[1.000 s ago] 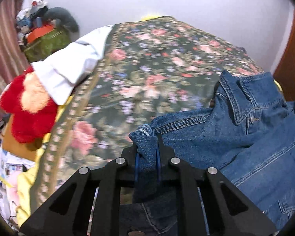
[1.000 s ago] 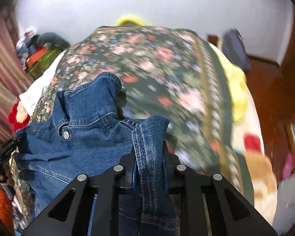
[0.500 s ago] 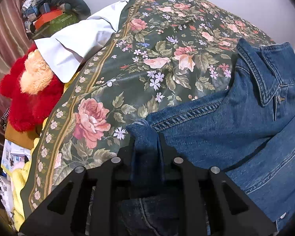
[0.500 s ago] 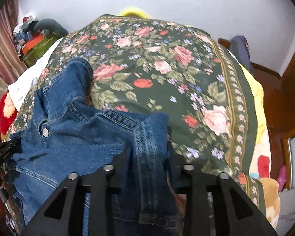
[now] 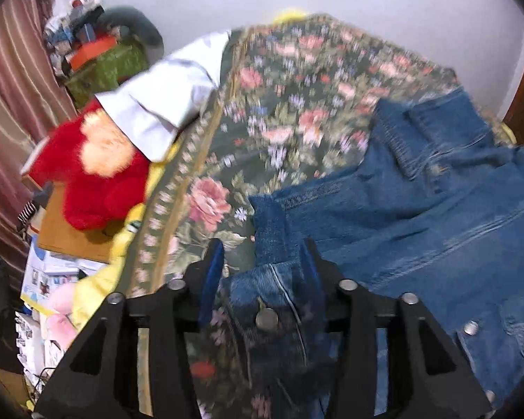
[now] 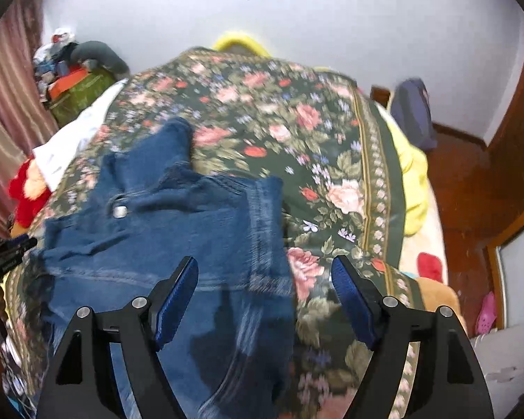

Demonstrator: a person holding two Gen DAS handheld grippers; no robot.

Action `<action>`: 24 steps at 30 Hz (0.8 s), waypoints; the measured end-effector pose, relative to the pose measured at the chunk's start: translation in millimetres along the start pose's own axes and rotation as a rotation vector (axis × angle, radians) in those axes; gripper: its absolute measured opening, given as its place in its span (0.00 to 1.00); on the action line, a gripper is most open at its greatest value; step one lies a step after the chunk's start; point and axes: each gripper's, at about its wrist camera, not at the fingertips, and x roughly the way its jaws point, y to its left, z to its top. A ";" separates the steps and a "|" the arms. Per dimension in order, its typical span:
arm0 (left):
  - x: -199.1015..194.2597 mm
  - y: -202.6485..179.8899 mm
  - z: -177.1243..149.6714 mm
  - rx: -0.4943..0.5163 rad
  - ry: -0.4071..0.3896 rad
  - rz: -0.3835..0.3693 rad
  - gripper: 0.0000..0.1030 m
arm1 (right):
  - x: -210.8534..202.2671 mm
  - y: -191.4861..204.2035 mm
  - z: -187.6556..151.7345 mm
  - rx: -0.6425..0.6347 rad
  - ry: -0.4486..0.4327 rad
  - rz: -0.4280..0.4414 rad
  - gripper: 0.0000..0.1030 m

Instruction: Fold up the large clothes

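Note:
A blue denim jacket [image 5: 419, 223] lies on the floral bedspread [image 5: 297, 97], collar toward the far side. My left gripper [image 5: 262, 262] is open, its jaws spread either side of the jacket's near left corner, which lies loose between them. In the right wrist view the jacket [image 6: 164, 244] lies at the left and my right gripper [image 6: 263, 276] is open above its right edge, holding nothing. The bedspread [image 6: 332, 160] stretches beyond it.
A red plush toy [image 5: 94, 174] and a white pillow [image 5: 164, 104] sit at the bed's left side, with clutter [image 5: 97, 56] in the far corner. A yellow blanket [image 6: 415, 181] hangs off the right edge above a wooden floor [image 6: 471, 192]. A dark bag [image 6: 414, 111] stands by the wall.
Both grippers were shut on the jacket's near corners. Both have opened and let the denim drop onto the bedspread. Both views have pulled back a little.

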 end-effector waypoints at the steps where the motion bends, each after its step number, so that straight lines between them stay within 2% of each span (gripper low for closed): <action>1: -11.7 0.2 -0.3 0.003 -0.020 0.001 0.51 | -14.2 5.3 -2.3 -0.012 -0.019 0.006 0.75; 3: -36.5 0.5 -2.5 0.007 -0.057 -0.005 0.59 | -38.7 14.9 -6.2 -0.030 -0.051 0.017 0.75; 5: -63.2 0.1 -7.6 0.010 -0.092 -0.025 0.74 | -65.1 24.9 -12.6 -0.046 -0.083 0.028 0.76; 6: -76.2 -0.9 -10.9 0.011 -0.111 -0.032 0.82 | -74.0 28.4 -15.3 -0.051 -0.093 0.031 0.79; 7: -85.0 -1.5 -13.5 0.011 -0.125 -0.037 0.87 | -84.3 32.2 -19.1 -0.057 -0.104 0.036 0.82; 9: -102.0 -2.7 -21.4 0.006 -0.146 -0.046 0.90 | -104.9 38.6 -29.4 -0.060 -0.126 0.042 0.97; 10: -109.2 -3.5 -26.8 0.003 -0.148 -0.052 0.91 | -111.2 40.3 -32.7 -0.059 -0.134 0.043 0.98; 13: -123.7 -4.3 -44.3 -0.008 -0.141 -0.074 0.91 | -132.2 45.4 -51.6 -0.055 -0.146 0.047 1.00; 18: -130.7 -0.9 -76.2 -0.034 -0.109 -0.093 0.92 | -144.1 43.7 -87.4 -0.048 -0.097 0.067 1.00; 24: -107.2 9.3 -129.3 -0.101 0.034 -0.131 0.92 | -136.6 27.3 -137.2 0.004 -0.014 0.045 1.00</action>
